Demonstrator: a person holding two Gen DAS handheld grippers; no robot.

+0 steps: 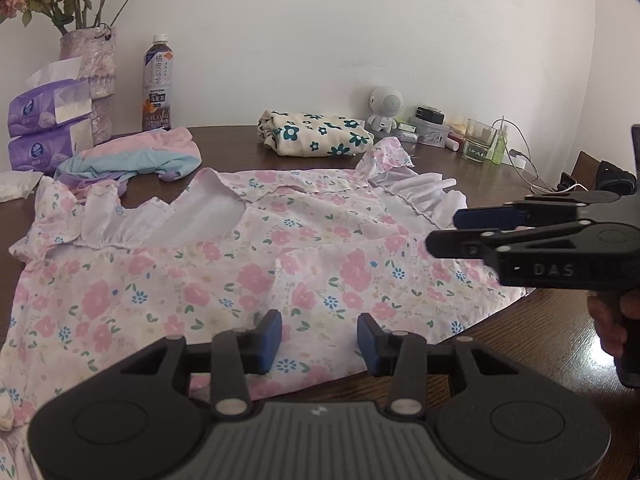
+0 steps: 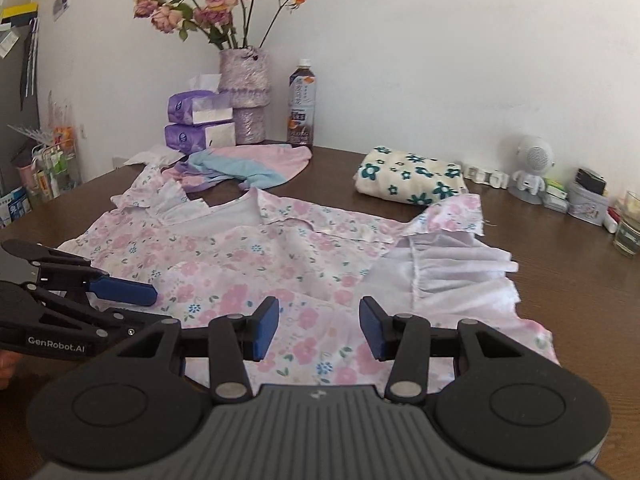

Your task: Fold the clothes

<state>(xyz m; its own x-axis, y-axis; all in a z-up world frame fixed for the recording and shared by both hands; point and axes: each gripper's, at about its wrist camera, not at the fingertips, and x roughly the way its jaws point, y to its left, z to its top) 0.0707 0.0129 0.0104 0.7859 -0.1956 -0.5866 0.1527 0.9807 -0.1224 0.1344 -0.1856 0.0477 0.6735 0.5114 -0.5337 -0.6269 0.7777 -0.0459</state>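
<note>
A pink floral garment (image 1: 248, 264) with white ruffled sleeves lies spread over the dark wooden table (image 1: 532, 344). In the right wrist view the same garment (image 2: 280, 256) has its right sleeve turned up, showing the white underside. My left gripper (image 1: 320, 342) hovers open over the garment's near hem, and the cloth shows in the gap between its blue pads. My right gripper (image 2: 319, 334) is open too, above the garment's near right part. From the left wrist view the right gripper (image 1: 444, 232) comes in from the right, over the right side of the garment. The left gripper (image 2: 154, 304) enters the right wrist view from the left.
A folded cream cloth with teal flowers (image 2: 412, 178) and a crumpled pink-and-blue garment (image 2: 248, 166) lie at the back. Behind them stand a vase of roses (image 2: 244, 96), tissue packs (image 2: 200, 120) and a bottle (image 2: 302, 104). A small robot figure (image 2: 532, 168), tins and a glass (image 2: 628, 228) line the back right.
</note>
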